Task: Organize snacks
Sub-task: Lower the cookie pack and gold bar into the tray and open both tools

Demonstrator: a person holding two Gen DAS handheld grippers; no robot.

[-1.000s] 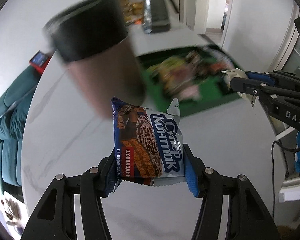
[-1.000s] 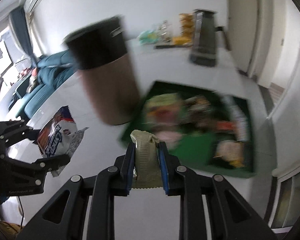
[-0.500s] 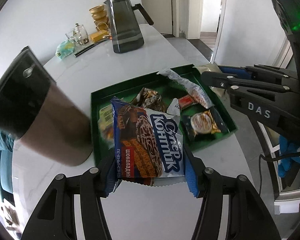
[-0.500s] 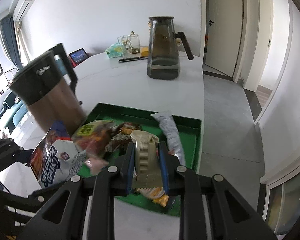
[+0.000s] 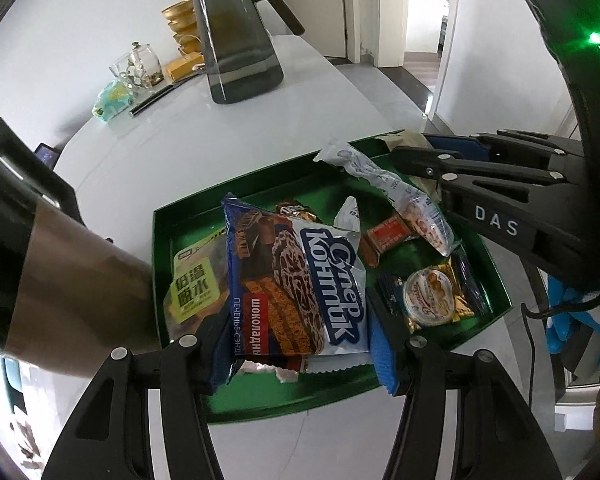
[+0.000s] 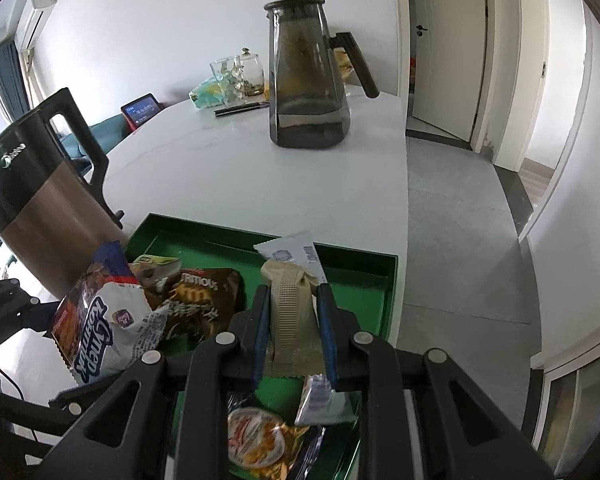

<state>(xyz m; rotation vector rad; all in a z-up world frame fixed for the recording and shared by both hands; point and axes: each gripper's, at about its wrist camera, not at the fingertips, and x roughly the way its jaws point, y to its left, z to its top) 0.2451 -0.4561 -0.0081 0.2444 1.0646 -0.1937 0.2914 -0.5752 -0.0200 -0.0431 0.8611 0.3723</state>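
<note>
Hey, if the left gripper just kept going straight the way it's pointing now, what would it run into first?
Most likely the snacks in the green tray. The left gripper, shut on the blue cookie packet, points down into the tray, so that packet would probably land on the yellow-green labelled packet or brown wrappers first; depth is unclear.

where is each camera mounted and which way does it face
Left wrist: on the left gripper, facing down over the green tray; its fingers clamp a blue-and-white biscuit packet; right gripper at right.
Right wrist: on the right gripper, facing the same tray; fingers clamp a beige ridged wrapper.
Shared: tray, grey glass pitcher, brown-and-black kettle.
</note>
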